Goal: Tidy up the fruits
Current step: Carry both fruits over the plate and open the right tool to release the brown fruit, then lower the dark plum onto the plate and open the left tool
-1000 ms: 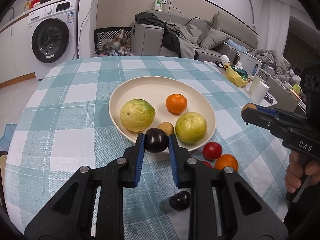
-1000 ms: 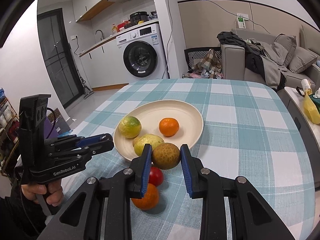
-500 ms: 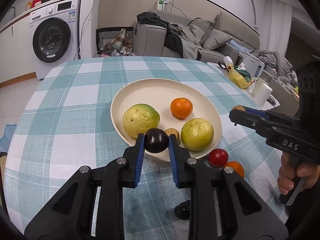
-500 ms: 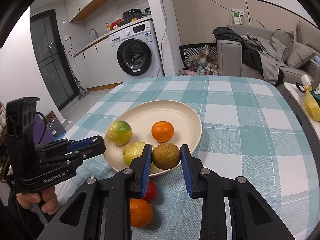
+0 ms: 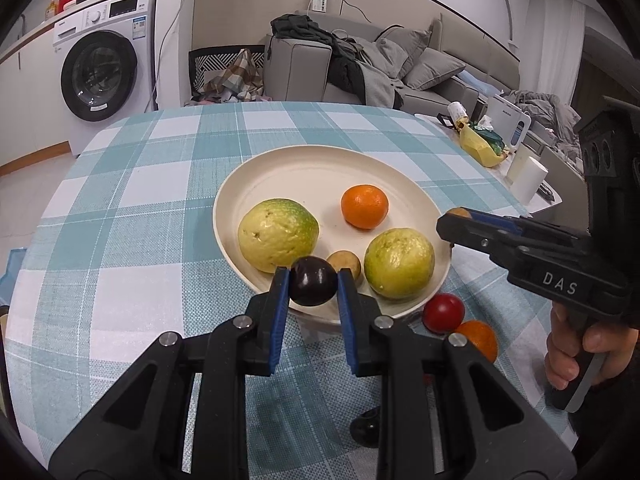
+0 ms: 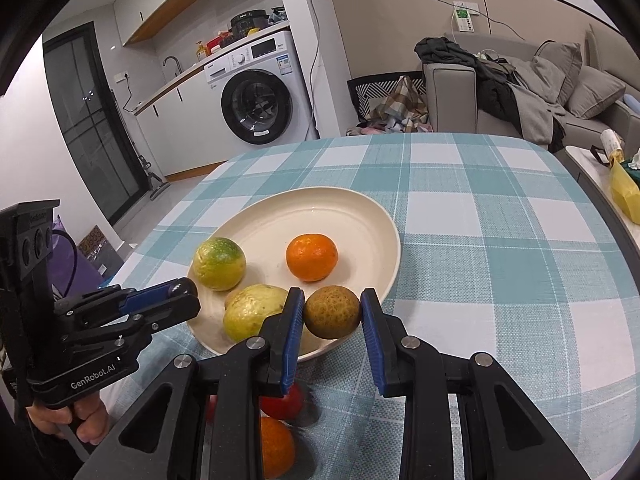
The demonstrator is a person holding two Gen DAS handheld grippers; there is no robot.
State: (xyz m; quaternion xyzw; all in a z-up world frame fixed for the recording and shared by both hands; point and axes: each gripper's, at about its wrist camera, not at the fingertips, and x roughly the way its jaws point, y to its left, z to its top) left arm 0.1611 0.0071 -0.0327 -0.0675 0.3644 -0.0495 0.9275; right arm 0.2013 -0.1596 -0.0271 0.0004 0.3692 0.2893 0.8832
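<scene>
My left gripper (image 5: pixel 313 274) is shut on a dark plum (image 5: pixel 313 288), held over the near rim of the cream plate (image 5: pixel 320 152). On the plate lie two yellow-green guavas (image 5: pixel 278 246) (image 5: pixel 399 262), an orange (image 5: pixel 364 206) and a small brown fruit (image 5: pixel 345 264). My right gripper (image 6: pixel 332 296) is shut on a brown-green round fruit (image 6: pixel 332 314) over the plate's (image 6: pixel 360 200) near right rim. In the left wrist view that gripper (image 5: pixel 456 216) comes in from the right. A red fruit (image 5: pixel 444 312), another orange (image 5: pixel 478 338) and a dark fruit (image 5: pixel 366 428) lie on the cloth.
The round table carries a teal checked cloth (image 5: pixel 120 240). A side table at the right holds a yellow bag (image 5: pixel 478 148) and a white cup (image 5: pixel 528 180). Behind stand a washing machine (image 5: pixel 100 76) and a sofa with clothes (image 5: pixel 360 68).
My right gripper has moved in towards the plate and a little lower with the brown-green fruit still in it. My left gripper with the plum has hardly moved.
</scene>
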